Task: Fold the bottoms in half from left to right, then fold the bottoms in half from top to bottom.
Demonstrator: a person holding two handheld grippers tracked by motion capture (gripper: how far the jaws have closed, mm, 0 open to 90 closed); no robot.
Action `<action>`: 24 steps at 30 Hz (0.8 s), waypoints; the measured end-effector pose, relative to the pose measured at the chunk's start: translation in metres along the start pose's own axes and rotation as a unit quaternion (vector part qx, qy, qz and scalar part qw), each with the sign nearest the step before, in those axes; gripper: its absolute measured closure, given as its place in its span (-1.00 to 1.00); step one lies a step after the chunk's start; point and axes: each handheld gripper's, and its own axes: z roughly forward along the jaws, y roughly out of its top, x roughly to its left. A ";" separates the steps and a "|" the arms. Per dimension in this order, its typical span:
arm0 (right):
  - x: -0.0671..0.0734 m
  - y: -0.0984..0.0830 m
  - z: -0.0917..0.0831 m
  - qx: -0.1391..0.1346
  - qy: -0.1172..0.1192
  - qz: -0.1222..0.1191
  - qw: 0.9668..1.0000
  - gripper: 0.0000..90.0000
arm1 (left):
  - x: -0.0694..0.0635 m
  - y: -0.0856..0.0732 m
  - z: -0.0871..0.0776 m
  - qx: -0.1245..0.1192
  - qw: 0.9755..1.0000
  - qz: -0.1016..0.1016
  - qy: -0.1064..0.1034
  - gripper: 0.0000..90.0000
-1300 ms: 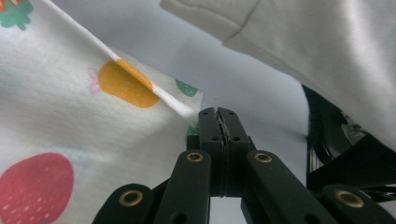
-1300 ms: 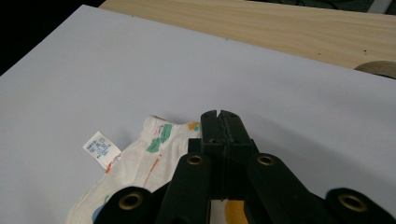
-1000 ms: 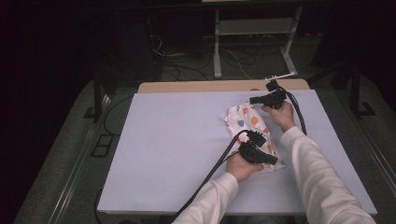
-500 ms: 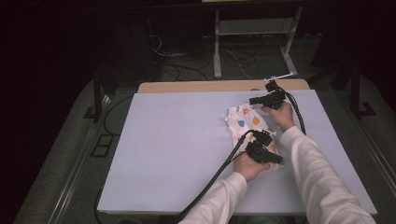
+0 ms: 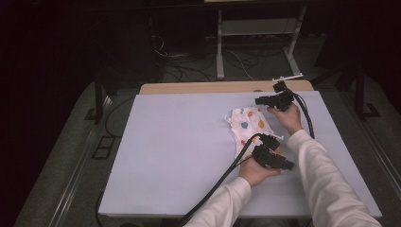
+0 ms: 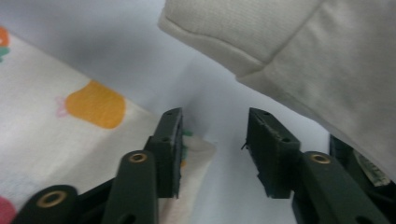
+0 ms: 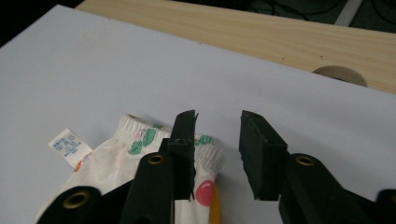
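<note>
1. The bench [image 5: 165,156] spreads wide under a pale lavender-white sheet, with a strip of bare wood showing along its far edge.
2. On its right half lies the patterned garment [image 5: 249,126], a small white piece dotted with orange, blue, green and pink, flat on the sheet between the two hands.
3. The person's right sleeve [image 5: 331,184] comes in from the bottom right, cream-coloured, and in the left gripper view it hangs just above the jaws.
4. Left tongs [image 5: 273,158] sit at the near end of the garment; their jaws have just been opening and stand apart, one jaw against the cloth's corner [image 6: 198,149], bare sheet in the gap.
5. Right tongs [image 5: 269,100] sit at the far end, jaws also just opened and apart, one over the ribbed hem [image 7: 208,149], nothing pinched.
6. Smallest of all: a white care label [image 7: 70,147] sticking out from the garment's edge.
</note>
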 end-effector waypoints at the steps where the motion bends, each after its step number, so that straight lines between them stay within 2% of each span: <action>1: 0.000 0.000 -0.003 -0.006 -0.005 -0.001 1.000 0.24 | -0.002 0.000 -0.001 -0.002 1.000 0.004 0.006 0.09; 5: 0.001 -0.001 -0.013 -0.018 -0.012 0.001 1.000 -0.21 | -0.002 -0.003 -0.007 -0.017 1.000 0.007 0.003 -0.11; 6: 0.001 -0.002 -0.015 -0.019 -0.010 0.002 1.000 -0.35 | -0.002 -0.003 -0.009 -0.018 1.000 0.008 0.001 -0.17; 7: 0.003 -0.003 -0.019 -0.024 -0.013 0.001 1.000 -0.60 | -0.001 -0.005 -0.011 -0.020 1.000 0.008 -0.001 -0.26; 8: 0.003 -0.003 -0.019 -0.024 -0.013 0.001 1.000 -0.60 | 0.000 -0.006 -0.013 -0.022 1.000 0.011 -0.004 -0.33; 9: 0.006 -0.004 -0.022 -0.025 -0.010 -0.003 1.000 -0.75 | 0.000 -0.007 -0.015 -0.025 1.000 0.011 -0.005 -0.39; 12: 0.008 -0.006 -0.025 -0.030 -0.001 -0.002 1.000 -0.84 | 0.001 -0.009 -0.021 -0.042 0.999 0.021 0.002 -0.50; 14: 0.010 -0.007 -0.026 -0.029 0.000 -0.001 1.000 -0.95 | 0.001 -0.010 -0.025 -0.053 0.998 0.031 0.010 -0.67; 16: 0.012 -0.009 -0.029 -0.033 0.007 0.001 0.999 -0.96 | 0.001 -0.011 -0.029 -0.060 0.997 0.052 0.019 -0.78; 18: 0.014 -0.011 -0.031 -0.034 0.007 0.000 0.999 -0.96 | 0.001 -0.012 -0.031 -0.040 0.996 0.069 0.039 -0.91; 20: 0.014 -0.013 -0.032 -0.035 0.005 0.003 0.999 -0.96 | 0.002 -0.013 -0.033 -0.023 0.996 0.074 0.049 -1.00; 24: 0.013 -0.016 -0.033 -0.028 0.007 0.003 1.000 -0.96 | 0.005 -0.015 -0.041 -0.028 0.995 0.074 0.056 -1.00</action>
